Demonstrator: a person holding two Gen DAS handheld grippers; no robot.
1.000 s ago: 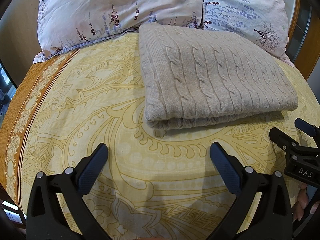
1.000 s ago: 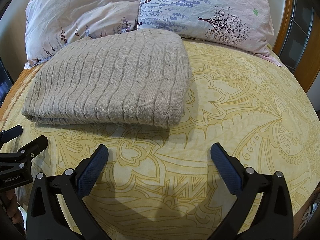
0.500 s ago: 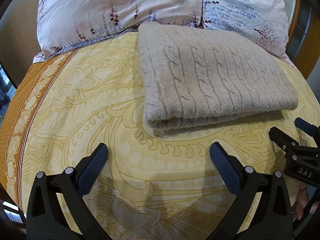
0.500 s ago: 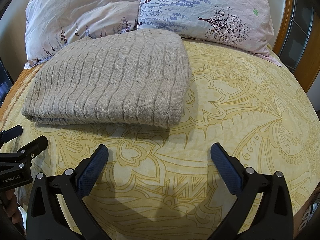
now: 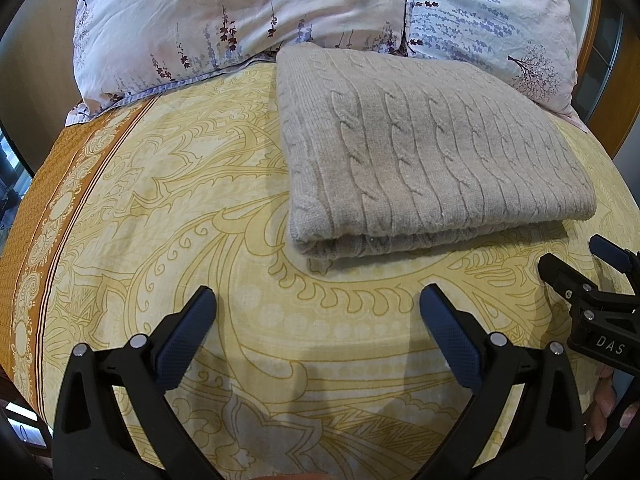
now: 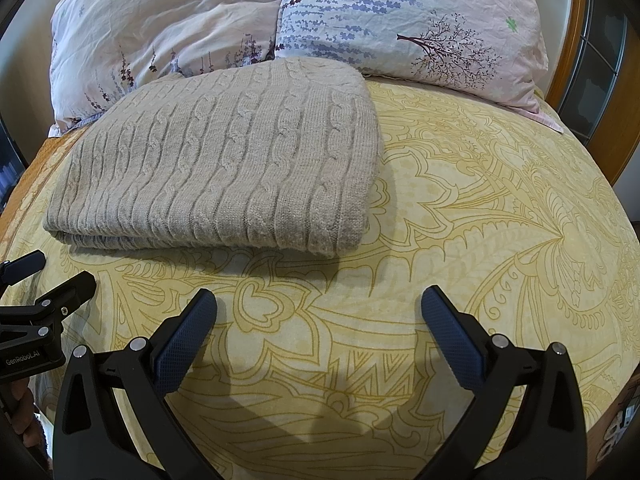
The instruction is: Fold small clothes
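Left wrist view: a folded beige cable-knit sweater (image 5: 432, 160) lies on the yellow bedspread (image 5: 180, 208) near the pillows (image 5: 240, 12); the left gripper (image 5: 318, 312) hangs spread, empty. Right wrist view: the right gripper (image 6: 318, 312) gapes, empty, short of the sweater (image 6: 224, 168).

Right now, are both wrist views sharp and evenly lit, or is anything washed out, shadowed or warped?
Left wrist view: sweater sharp, soft even light, bedspread bulged by the fisheye, corners black. Right wrist view: equally sharp; the right hand-held gripper casts soft shadows on the bedspread beneath it; no glare on the pillows.
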